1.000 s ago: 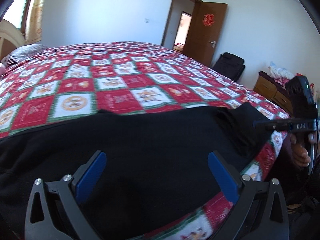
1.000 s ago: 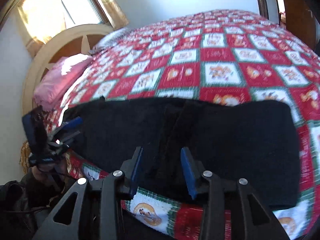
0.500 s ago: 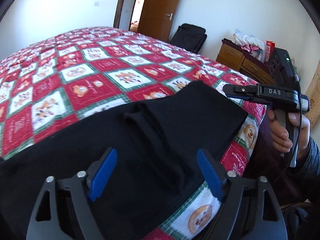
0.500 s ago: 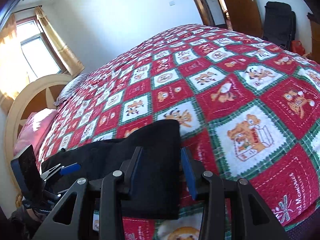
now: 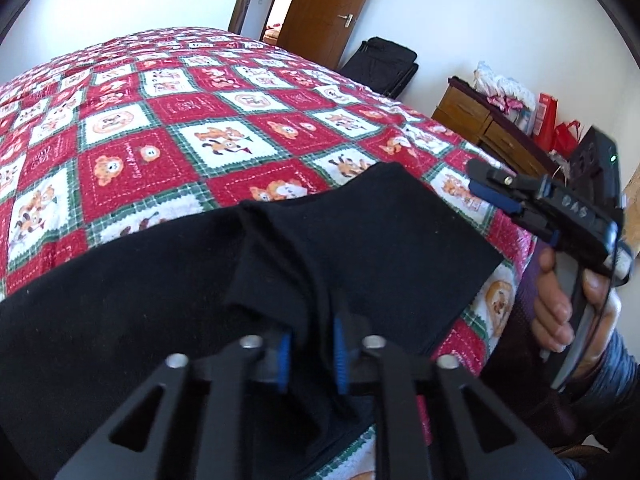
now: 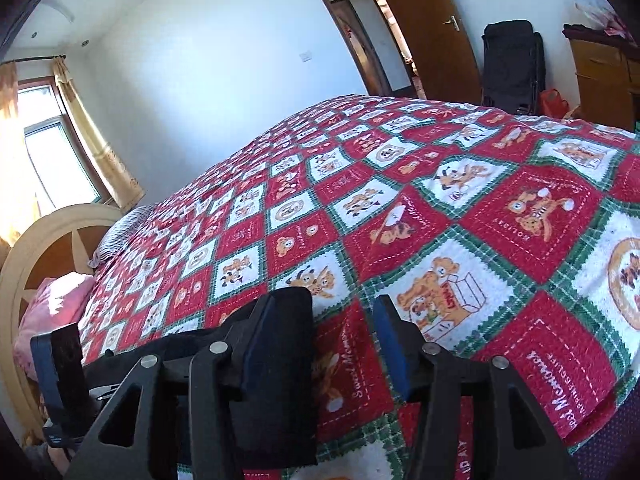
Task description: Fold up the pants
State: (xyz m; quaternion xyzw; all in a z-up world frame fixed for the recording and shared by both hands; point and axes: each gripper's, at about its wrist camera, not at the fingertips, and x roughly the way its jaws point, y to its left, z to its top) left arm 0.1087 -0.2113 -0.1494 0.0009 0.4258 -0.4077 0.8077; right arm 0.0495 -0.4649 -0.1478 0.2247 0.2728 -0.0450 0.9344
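Black pants (image 5: 380, 240) lie flat along the near edge of the bed, with a raised fold running down their middle. My left gripper (image 5: 312, 356) is shut on that fold, black cloth pinched between its blue pads. My right gripper (image 5: 480, 180), held in a hand, hovers past the right end of the pants. In the right wrist view, the right gripper (image 6: 324, 340) has its jaws opening. The end of the pants (image 6: 292, 360) lies between them beside the left pad, and the right pad stands clear over the quilt.
A red, white and green patchwork quilt (image 6: 440, 208) covers the bed. A headboard (image 6: 36, 248) and a pink pillow (image 6: 52, 304) are at its left. A wooden dresser (image 5: 480, 120), a black suitcase (image 5: 380, 64) and a brown door (image 5: 332, 12) stand beyond.
My left jaws went from wide open to shut on the fold of the pants. Both views swung towards the right end of the pants. My right jaws have spread a little.
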